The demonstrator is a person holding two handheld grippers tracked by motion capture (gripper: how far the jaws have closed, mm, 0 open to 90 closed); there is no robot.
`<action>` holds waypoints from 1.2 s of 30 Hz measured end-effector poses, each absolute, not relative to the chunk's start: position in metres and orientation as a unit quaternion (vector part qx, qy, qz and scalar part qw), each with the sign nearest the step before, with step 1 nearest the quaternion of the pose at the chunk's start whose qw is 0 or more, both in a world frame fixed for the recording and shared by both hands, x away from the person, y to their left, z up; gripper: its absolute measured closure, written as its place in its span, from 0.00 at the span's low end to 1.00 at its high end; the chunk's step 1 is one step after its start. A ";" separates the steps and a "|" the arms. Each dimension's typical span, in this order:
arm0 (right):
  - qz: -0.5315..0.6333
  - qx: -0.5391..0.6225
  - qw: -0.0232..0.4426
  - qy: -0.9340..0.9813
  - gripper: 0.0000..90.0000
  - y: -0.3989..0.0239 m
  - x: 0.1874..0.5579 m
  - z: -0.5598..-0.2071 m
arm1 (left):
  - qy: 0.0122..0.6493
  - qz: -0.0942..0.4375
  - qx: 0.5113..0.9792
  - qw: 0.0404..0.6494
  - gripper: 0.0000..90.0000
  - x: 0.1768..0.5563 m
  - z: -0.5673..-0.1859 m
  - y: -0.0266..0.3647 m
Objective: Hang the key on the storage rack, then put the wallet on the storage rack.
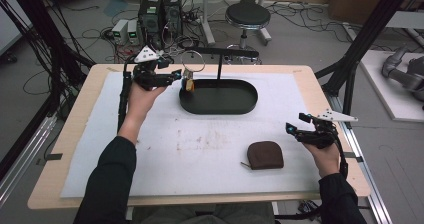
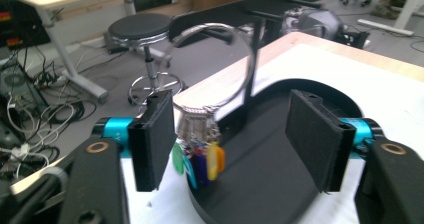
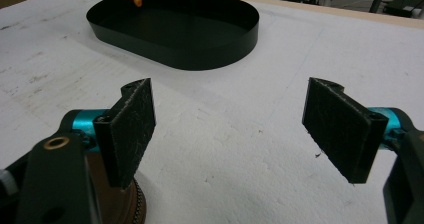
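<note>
A black oval tray sits at the back of the white mat, with a thin black stand rising from it. A large metal key ring hangs at the left end of the stand's crossbar, coloured tags dangling below it. My left gripper is open at the tray's left end. In the left gripper view the tags hang between the jaws, close against the left pad. My right gripper is open above the mat at the right, near a brown zip pouch.
The tray's wall lies ahead of the right gripper, with bare mat between them. The pouch is under its left jaw. Beyond the table's far edge stand a stool, computer cases and floor cables. Black frame posts flank the table.
</note>
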State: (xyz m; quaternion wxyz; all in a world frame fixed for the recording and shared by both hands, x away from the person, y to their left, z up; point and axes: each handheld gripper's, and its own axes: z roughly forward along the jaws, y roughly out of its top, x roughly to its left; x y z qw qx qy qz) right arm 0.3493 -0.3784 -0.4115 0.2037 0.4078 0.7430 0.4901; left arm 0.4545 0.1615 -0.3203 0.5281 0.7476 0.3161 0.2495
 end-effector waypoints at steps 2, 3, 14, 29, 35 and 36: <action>0.490 0.408 0.204 0.743 0.24 -0.378 0.349 -0.411 | 0.305 0.253 0.750 0.530 0.36 0.441 -0.322 0.165; 0.491 0.408 0.204 0.742 0.24 -0.378 0.348 -0.411 | 0.302 0.254 0.749 0.532 0.36 0.433 -0.324 0.167; 0.490 0.406 0.204 0.744 0.24 -0.377 0.347 -0.411 | 0.296 0.246 0.744 0.546 0.26 0.365 -0.354 0.194; 0.498 0.392 0.195 0.749 0.23 -0.376 0.338 -0.410 | 0.317 0.254 0.728 0.553 0.26 0.329 -0.394 0.224; 0.499 0.385 0.186 0.754 0.23 -0.377 0.336 -0.411 | 0.330 0.256 0.734 0.536 0.26 0.334 -0.405 0.224; 0.500 0.385 0.185 0.754 0.23 -0.378 0.335 -0.411 | 0.329 0.256 0.736 0.534 0.26 0.334 -0.405 0.225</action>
